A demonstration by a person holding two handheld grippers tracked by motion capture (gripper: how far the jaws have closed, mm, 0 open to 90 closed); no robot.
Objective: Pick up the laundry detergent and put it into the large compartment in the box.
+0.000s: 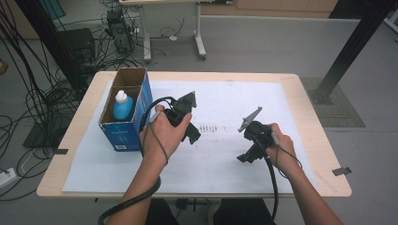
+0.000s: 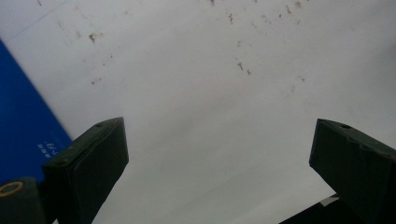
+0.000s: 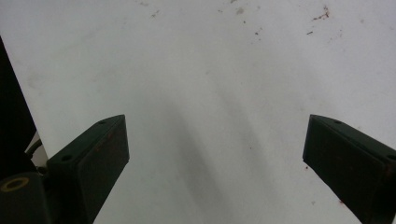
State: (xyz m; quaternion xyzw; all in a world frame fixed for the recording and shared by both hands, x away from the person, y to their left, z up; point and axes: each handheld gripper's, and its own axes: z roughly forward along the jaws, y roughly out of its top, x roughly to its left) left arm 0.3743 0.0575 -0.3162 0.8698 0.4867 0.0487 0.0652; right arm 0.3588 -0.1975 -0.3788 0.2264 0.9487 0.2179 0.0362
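A person holds my left gripper [image 1: 193,136] over the white sheet [image 1: 220,168], just right of an open blue cardboard box [image 1: 126,123]. A blue bottle [image 1: 123,107] with a white cap stands inside the box. In the left gripper view the left gripper [image 2: 218,128] is open over bare, speckled sheet, with the blue box [image 2: 23,126] wall at the left edge. My right gripper [image 1: 245,157] hovers right of centre and points down at the sheet. In the right gripper view the right gripper [image 3: 215,119] is open with nothing between its jaws.
The wooden table [image 1: 312,117] carries the sheet, and faint marks [image 1: 211,127] lie on the sheet between the two grippers. Tangled cables [image 1: 28,93] and a black post [image 1: 349,47] stand on the floor beyond the table. A dark shape [image 3: 9,107] lines the left edge of the right gripper view.
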